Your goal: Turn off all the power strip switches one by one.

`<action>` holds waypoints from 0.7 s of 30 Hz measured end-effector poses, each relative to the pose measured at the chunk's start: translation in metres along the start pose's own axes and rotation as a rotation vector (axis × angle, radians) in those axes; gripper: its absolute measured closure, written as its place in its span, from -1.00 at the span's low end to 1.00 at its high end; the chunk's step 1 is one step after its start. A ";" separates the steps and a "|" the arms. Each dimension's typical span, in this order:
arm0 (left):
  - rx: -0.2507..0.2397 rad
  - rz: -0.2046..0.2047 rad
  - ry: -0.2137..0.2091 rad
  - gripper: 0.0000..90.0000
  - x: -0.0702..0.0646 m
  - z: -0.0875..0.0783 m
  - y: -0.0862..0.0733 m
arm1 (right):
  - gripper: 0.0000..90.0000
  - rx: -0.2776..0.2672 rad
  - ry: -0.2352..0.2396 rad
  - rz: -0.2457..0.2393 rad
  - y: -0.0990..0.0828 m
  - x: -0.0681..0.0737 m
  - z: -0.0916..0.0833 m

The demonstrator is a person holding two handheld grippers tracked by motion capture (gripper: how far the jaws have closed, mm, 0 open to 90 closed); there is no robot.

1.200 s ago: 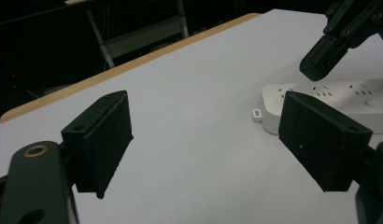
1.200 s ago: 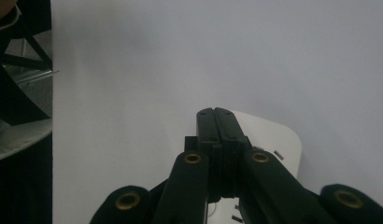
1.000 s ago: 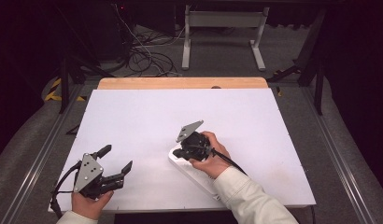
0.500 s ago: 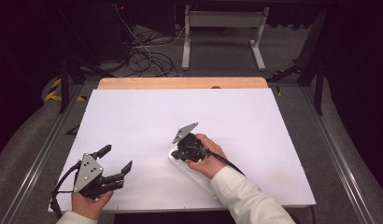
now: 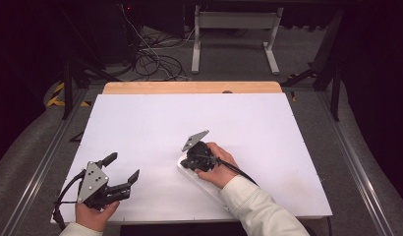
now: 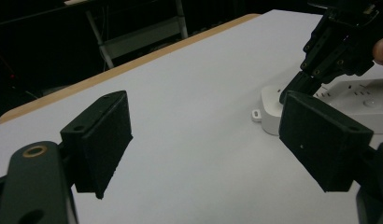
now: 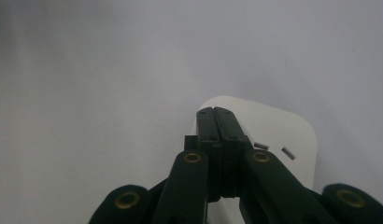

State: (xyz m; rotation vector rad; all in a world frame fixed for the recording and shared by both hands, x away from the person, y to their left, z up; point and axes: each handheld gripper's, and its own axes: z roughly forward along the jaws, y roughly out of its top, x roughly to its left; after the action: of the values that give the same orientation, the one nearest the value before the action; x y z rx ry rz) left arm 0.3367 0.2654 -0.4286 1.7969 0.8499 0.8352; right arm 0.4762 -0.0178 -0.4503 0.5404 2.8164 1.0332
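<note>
Looking down from the high view, the left gripper is held spread open near the white surface's front left corner, while the right gripper is pressed onto a white power strip mid-surface. In the left gripper view, wide-apart jaws are seen. In the right gripper view, jaws are closed together over the strip's rounded end; no writing is legible.

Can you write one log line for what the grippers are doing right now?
left gripper: open, idle over table | right gripper: shut, tips on white power strip
</note>
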 end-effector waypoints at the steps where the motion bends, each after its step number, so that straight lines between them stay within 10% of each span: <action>1: -0.001 -0.001 -0.001 -0.61 0.000 0.000 0.000 | 1.00 -0.004 0.000 0.005 0.000 0.000 0.000; 21: 0.002 0.001 -0.002 -0.61 -0.001 0.001 0.000 | 1.00 -0.002 0.004 0.023 -0.002 -0.003 -0.001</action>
State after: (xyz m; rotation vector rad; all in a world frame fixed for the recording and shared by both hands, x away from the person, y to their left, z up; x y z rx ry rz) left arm 0.3370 0.2643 -0.4291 1.7994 0.8491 0.8336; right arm 0.4785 -0.0207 -0.4512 0.5726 2.8189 1.0420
